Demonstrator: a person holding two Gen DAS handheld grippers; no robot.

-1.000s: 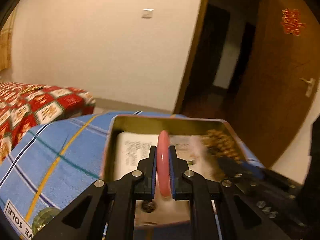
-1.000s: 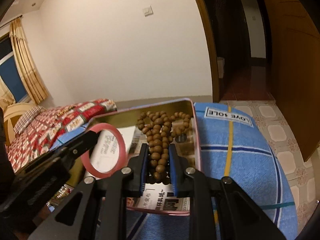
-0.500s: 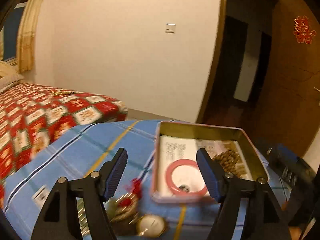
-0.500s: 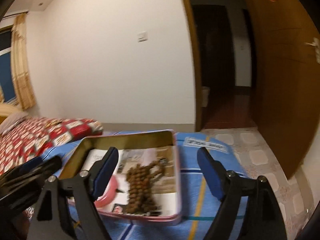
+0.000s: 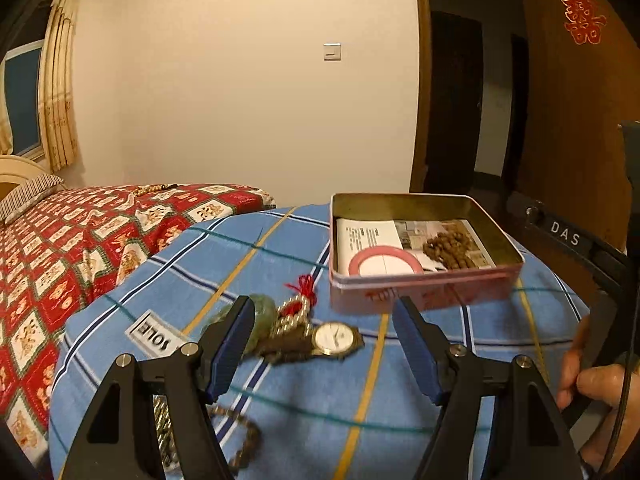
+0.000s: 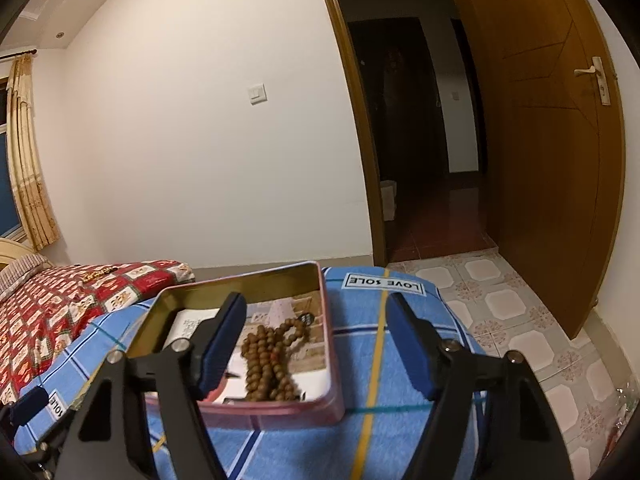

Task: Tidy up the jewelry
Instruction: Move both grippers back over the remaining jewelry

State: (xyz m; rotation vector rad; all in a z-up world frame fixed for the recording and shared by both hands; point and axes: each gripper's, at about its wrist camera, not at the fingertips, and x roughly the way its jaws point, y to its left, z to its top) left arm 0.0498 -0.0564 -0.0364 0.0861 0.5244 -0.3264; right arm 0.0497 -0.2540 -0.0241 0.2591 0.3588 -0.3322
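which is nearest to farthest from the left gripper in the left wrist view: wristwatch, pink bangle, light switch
1. wristwatch, on the blue cloth between the open left gripper's fingers.
2. pink bangle, in the tin's near left part.
3. light switch, on the far wall.

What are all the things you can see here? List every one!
tin box: one, pink outside, gold inside, on the blue cloth
bangle: one, pink, in the box
bead string: one, brown, in the box
printed paper: white, lining the box
wristwatch: one, gold, on the cloth before the box
red-tasselled charm: one, beside the watch
checked cloth: one, blue
bedspread: one, red patterned
door: one, brown, open
left gripper: black, open
right gripper: black, empty, closing a little
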